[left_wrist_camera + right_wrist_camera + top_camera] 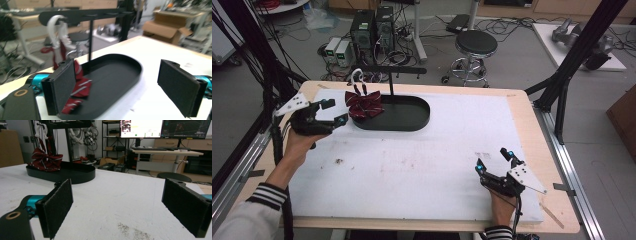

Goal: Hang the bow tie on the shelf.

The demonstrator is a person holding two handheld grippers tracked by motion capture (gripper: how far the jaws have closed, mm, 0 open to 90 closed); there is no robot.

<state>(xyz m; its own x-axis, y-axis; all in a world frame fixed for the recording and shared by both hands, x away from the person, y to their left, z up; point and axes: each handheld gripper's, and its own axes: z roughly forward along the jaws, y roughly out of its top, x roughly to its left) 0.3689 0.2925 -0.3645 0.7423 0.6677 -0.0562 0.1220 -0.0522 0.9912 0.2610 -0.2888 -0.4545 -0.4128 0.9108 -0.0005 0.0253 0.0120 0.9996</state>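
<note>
- Two hand-held grippers are above the counter (pixel 422 165), one in each hand.
- The left hand-held gripper (pixel 330 112) is at the far-left part of the counter, jaws spread wide and empty, just beside the left end of the black oval tray (pixel 412 122).
- The right hand-held gripper (pixel 495 159) is near the front-right corner, well apart from the tray, jaws spread wide and empty.
- A red striped bow tie (pixel 363 103) lies at the tray's left end.
- A white hook (pixel 53 27), apparently joined to the bow tie by its red strap, hangs on the crossbar of the black stand (pixel 391 75) rising from the tray.
</note>
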